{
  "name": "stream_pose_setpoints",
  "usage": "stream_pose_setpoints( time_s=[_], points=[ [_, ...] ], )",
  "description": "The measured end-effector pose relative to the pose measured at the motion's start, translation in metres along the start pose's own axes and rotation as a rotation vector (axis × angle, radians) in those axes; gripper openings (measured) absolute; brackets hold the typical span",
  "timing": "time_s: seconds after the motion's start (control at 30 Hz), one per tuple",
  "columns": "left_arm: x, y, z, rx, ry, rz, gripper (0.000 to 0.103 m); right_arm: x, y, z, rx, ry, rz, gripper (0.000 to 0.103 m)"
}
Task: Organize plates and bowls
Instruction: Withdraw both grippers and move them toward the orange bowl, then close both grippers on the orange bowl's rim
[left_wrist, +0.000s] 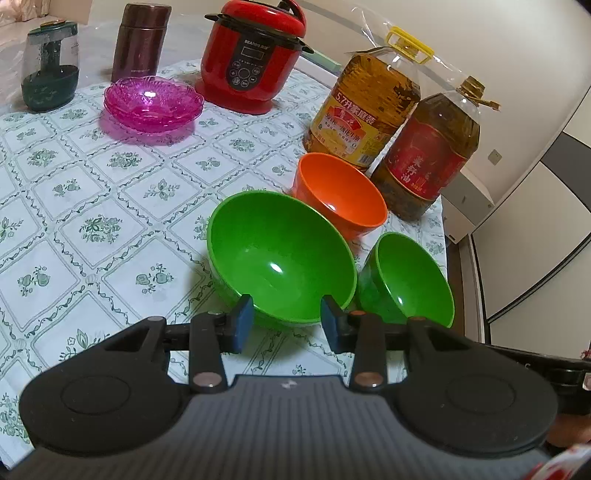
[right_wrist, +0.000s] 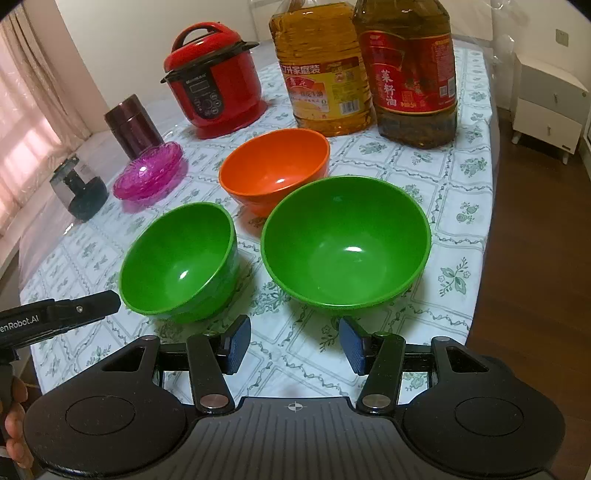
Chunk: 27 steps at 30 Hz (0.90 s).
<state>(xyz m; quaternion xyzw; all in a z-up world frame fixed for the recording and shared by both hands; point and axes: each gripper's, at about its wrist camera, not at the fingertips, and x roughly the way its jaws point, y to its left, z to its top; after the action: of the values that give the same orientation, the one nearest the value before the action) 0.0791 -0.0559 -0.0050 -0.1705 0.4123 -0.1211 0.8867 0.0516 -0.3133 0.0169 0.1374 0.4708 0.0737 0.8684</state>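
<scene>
While both tools hover short of the bowls, nothing is gripped yet. The left tool (left_wrist: 286, 325) has its blue pads apart with only air between them, and the near rim of one green bowl (left_wrist: 280, 258) lies just beyond them. The right tool (right_wrist: 293, 345) also stands parted and empty, above bare cloth in front of the gap between the two green bowls.

Three bowls cluster near the tabletop (right_wrist: 469, 206) edge: the large green bowl (right_wrist: 345, 242), the smaller green bowl (right_wrist: 179, 262) just beside it, and the orange bowl (right_wrist: 275, 170) behind them, close to the two oil bottles (right_wrist: 369, 70). A stack of pink glass dishes (left_wrist: 153, 103) sits well apart, near the red cooker (left_wrist: 255, 55) and the dark flask (left_wrist: 140, 40).

My guess is that nesting the bowls comes next, and several things could spoil it. These bowls look like smooth, light plastic, so a pinch on a thin sloping rim may slip, or tip the bowl instead of lifting it. With the pair nearly side by side, a pad coming down outside one rim could nudge its neighbour. A swing toward the orange bowl risks knocking the tall bottles behind it. Both tools work close together here, so they could also collide.
</scene>
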Motion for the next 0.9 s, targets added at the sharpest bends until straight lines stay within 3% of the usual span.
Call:
stream_pose_setpoints(
  time_s=[0.23,0.53,0.9],
  points=[
    [0.004,-0.003,0.017,0.018,0.001,0.014,0.035,-0.005,-0.004,0.012,0.018,-0.026,0.022,0.053],
    [0.030,-0.009,0.070,0.052,-0.009,0.003,0.035,-0.004,-0.027,0.076,0.066,-0.107,0.028,0.053],
    [0.113,-0.026,0.134,0.061,0.074,-0.026,0.035,0.061,-0.047,0.148,0.094,-0.029,0.053,0.053]
  ],
)
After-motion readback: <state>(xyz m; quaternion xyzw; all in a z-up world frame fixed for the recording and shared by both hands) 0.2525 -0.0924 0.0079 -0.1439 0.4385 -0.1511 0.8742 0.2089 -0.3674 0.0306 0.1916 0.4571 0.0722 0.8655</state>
